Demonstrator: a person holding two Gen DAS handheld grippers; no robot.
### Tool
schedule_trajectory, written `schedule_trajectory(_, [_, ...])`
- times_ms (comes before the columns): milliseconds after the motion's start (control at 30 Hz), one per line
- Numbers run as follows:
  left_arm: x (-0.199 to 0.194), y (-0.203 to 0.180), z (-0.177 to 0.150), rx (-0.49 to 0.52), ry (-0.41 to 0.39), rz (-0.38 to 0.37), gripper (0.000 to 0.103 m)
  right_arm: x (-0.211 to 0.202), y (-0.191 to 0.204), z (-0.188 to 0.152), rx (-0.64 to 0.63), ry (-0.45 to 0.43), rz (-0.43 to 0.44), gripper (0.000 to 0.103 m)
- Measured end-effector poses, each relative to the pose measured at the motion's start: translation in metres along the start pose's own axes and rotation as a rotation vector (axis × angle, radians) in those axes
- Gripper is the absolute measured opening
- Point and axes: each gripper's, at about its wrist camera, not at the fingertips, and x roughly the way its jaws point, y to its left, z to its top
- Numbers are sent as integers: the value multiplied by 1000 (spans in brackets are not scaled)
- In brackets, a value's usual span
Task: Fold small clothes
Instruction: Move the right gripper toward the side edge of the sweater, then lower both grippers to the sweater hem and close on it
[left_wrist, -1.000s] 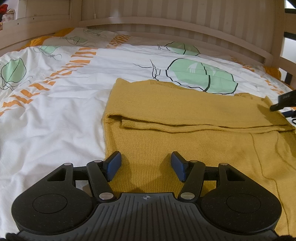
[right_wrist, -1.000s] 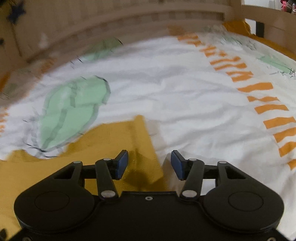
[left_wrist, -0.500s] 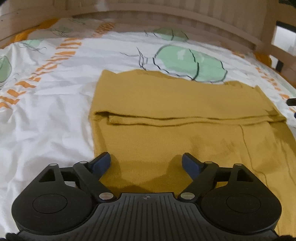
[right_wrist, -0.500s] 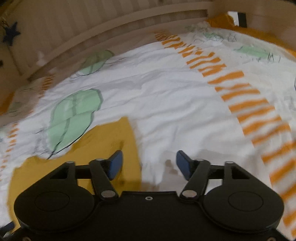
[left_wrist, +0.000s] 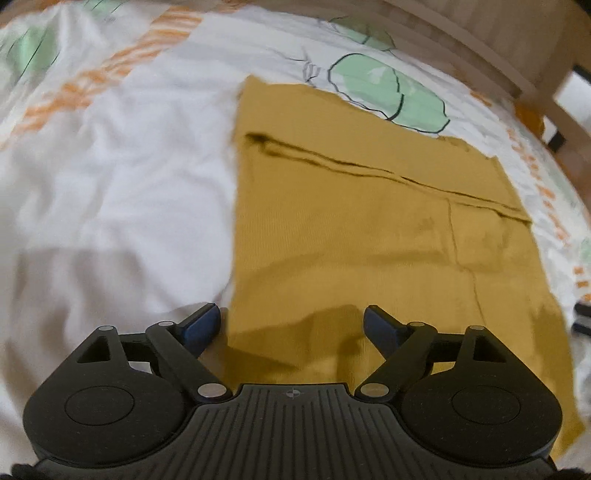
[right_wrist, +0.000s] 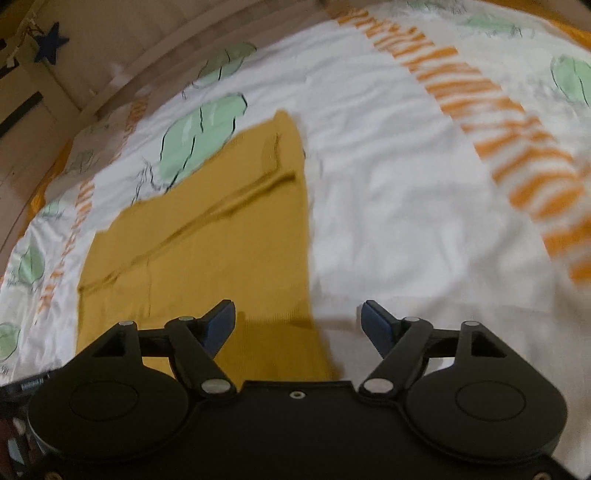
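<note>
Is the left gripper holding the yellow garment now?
No, the left gripper is open above the yellow garment, which lies flat on the bed.

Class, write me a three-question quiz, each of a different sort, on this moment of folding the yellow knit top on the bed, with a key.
1. True or false: the left gripper is clamped on the yellow top.
2. Which of the top's side edges lies between the right gripper's fingers: A, the one by the bare white duvet, or B, the far one?
3. Fill in: a folded-over flap runs across the top's ____ part, near the green leaf print.

Key
1. False: it is open, nothing pinched.
2. A; the fingers are opening, not pressing on it.
3. Far.
</note>
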Motion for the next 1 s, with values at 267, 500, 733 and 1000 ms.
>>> schedule_trajectory(267, [-30,18,-33,-52,37,-11,84,-27,-9,-37,21,72,9,81])
schedule_trajectory(500, [-44,19,-54,-24,51,-10,84,-39,-3,-52,-3,94,3,86])
schedule_trajectory(733, [-53,12,-69,45,52,-1,84,-50,-7,-67,-22,91,17,86])
schedule_trajectory(1000, [-49,8,-73,90,67,-8,83,-52,-14,-68,9,106,56,87])
